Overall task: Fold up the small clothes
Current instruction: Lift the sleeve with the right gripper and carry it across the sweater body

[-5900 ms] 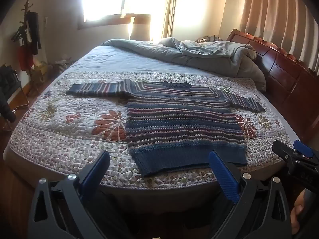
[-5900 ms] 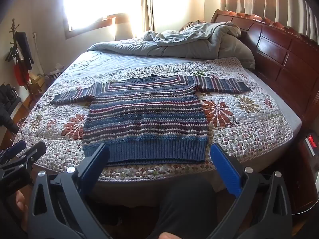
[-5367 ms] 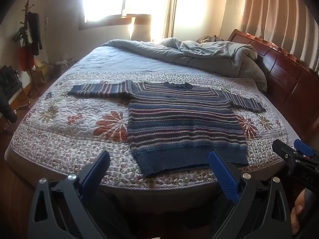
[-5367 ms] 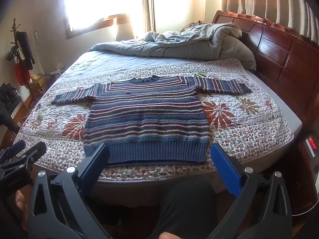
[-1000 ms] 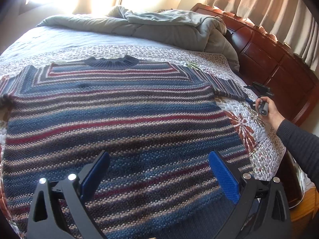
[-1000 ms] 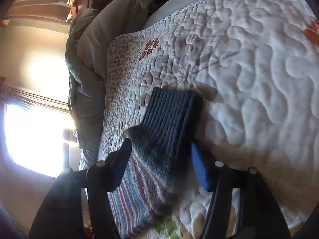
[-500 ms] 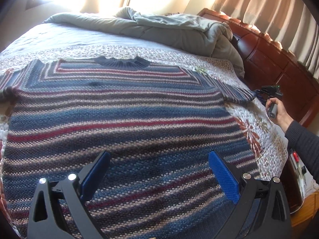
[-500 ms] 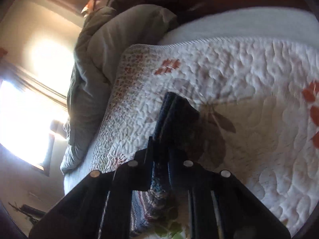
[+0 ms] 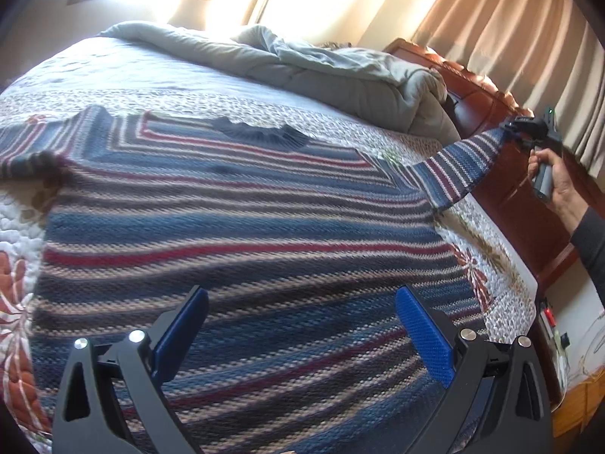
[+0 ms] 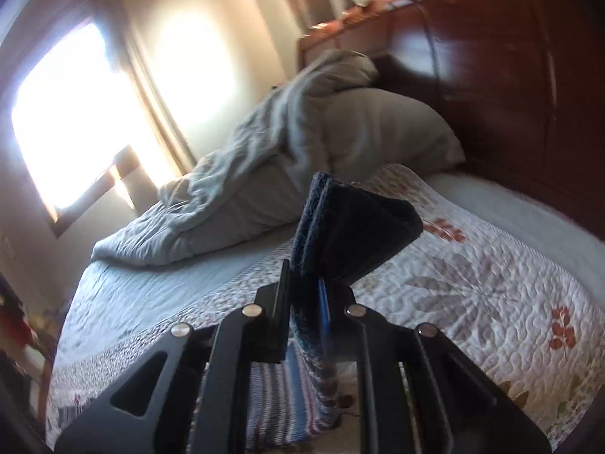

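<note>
A striped blue, red and cream knit sweater (image 9: 234, 227) lies flat, face up, on the quilted bed. My left gripper (image 9: 298, 325) is open and empty, hovering over the sweater's lower body. My right gripper (image 10: 306, 291) is shut on the sweater's right sleeve cuff (image 10: 351, 227) and holds it lifted above the quilt. In the left wrist view the raised sleeve (image 9: 457, 166) stretches up to the right gripper (image 9: 527, 128) at the far right. The left sleeve (image 9: 26, 151) lies at the left edge.
A floral quilt (image 9: 491, 265) covers the bed. A grey duvet (image 9: 321, 72) is bunched at the head, against the dark wooden headboard (image 10: 491, 87). A bright window (image 10: 72, 121) and curtains (image 9: 529, 38) are behind. A nightstand edge (image 9: 574, 405) is at the lower right.
My right gripper has closed on the right sleeve cuff and lifted it off the quilt. My left gripper has stayed open over the sweater body, shifting slightly.
</note>
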`<state>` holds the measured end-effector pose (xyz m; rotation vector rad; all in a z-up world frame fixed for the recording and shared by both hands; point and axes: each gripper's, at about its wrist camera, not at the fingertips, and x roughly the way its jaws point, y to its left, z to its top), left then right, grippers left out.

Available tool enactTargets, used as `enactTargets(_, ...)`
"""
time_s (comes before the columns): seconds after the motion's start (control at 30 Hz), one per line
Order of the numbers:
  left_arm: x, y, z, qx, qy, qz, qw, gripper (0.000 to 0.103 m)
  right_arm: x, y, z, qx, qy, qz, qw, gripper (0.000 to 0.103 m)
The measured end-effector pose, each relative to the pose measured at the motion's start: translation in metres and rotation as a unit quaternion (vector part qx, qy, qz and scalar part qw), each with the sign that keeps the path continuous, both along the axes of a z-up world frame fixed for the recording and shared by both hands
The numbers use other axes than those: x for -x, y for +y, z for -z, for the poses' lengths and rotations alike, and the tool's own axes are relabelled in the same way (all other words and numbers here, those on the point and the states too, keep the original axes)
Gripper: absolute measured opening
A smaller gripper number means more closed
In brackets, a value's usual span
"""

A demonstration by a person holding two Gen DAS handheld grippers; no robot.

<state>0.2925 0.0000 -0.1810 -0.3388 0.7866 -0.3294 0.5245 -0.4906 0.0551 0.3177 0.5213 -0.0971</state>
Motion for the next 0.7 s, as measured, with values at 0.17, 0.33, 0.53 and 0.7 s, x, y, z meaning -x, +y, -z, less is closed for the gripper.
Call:
enactTargets(0.17, 0.002, 0.017, -0.004, 0.019, 0.000, -0.010, 0.9998, 0.099, -0.001, 0.060, -0.017, 0.026, -0.005, -0.039, 0.999, 0.011)
enactTargets(0.33, 0.002, 0.031, -0.010, 0.034, -0.007, -0.014, 0.9993, 0.099, -0.005, 0.123, -0.021, 0.064, 0.001, -0.078, 0.995, 0.011)
enactTargets(0.53, 0.002, 0.046, -0.012, 0.045, -0.010, -0.021, 0.9987, 0.099, -0.011, 0.202, -0.011, 0.106, 0.014, -0.120, 0.987, 0.011)
enactTargets(0.7, 0.002, 0.059, -0.015, 0.060, -0.012, -0.030, 0.9977, 0.099, -0.017, 0.262, 0.011, 0.132, 0.035, -0.155, 0.978, 0.011)
